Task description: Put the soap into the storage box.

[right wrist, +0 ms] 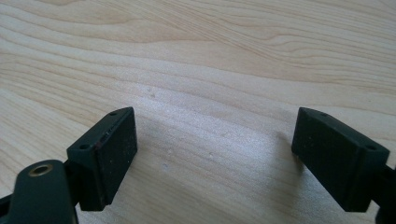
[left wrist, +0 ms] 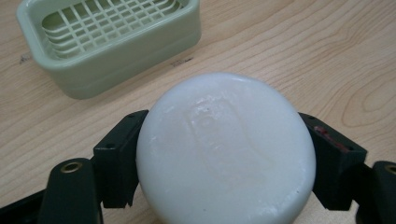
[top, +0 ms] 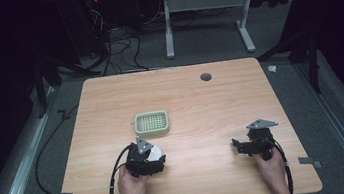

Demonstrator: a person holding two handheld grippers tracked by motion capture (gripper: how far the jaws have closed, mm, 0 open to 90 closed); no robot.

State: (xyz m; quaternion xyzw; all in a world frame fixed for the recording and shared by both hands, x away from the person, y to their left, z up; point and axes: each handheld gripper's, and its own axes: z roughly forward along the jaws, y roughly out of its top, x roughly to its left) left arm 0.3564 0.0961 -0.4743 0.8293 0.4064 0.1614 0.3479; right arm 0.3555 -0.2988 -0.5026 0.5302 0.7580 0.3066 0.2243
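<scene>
A round white bar of soap [left wrist: 226, 151] sits between the two black jaws of my left gripper [top: 153, 156], which is shut on it; the soap [top: 155, 154] is at the near left of the table. Just beyond it lies a pale green soap dish [top: 151, 123] with a slotted grid bottom, the dish [left wrist: 112, 39] being at the upper left in the left gripper view. My right gripper [top: 237, 145] rests at the near right, held by a hand. Its jaws stand wide apart over bare wood in the right gripper view [right wrist: 215, 149], with nothing between them.
The wooden table [top: 200, 98] has a small dark round grommet [top: 205, 77] near its far edge. Black cables [top: 115, 180] trail from both grippers off the near edge. Beyond the table stand a white desk frame [top: 205, 17] and floor cables.
</scene>
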